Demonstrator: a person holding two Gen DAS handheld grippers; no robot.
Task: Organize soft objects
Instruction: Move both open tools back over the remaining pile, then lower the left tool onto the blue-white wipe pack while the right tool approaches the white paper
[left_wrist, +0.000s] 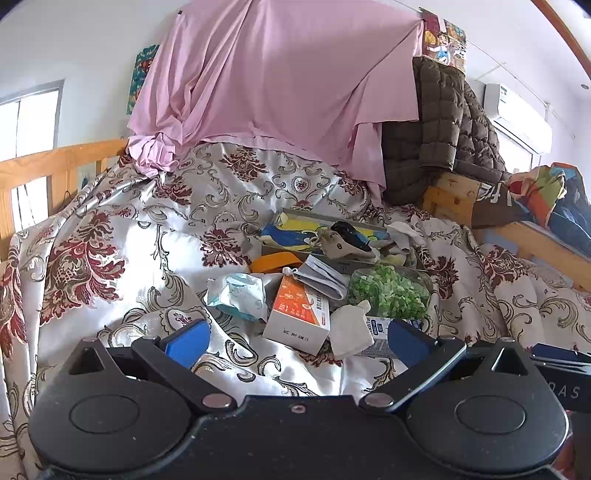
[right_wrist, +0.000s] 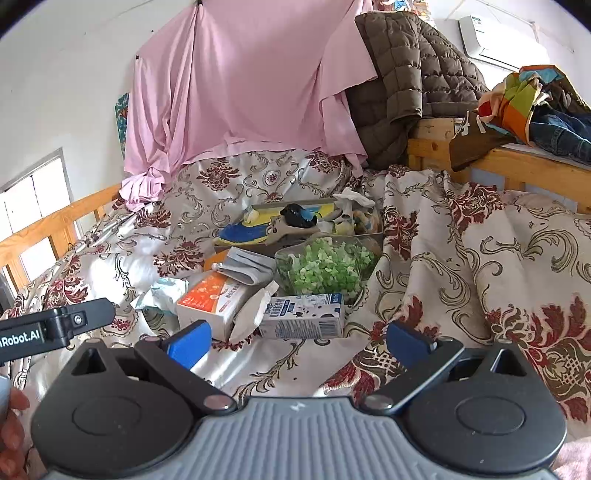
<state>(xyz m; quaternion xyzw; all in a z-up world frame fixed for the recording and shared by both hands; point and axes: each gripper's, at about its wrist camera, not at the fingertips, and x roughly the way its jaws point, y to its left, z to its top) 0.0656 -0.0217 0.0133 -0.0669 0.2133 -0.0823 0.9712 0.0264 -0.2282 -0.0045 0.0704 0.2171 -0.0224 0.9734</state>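
The left gripper and the right gripper both stand wide and hold nothing. In the left view, from 10 to 2 o'clock, lie the crumpled wipes pack, orange box and white sock. I would pinch the sock's free upper end. The bedspread at 9 o'clock offers open room; the wooden rail bounds it.

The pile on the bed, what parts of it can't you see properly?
- Tray floor: both views, socks and toys cover it.
- Orange thing: left view, mostly hidden behind the orange box and grey cloth.
- Milk carton: left view, right finger blocks it.
- Box lettering: too small to read in both views.
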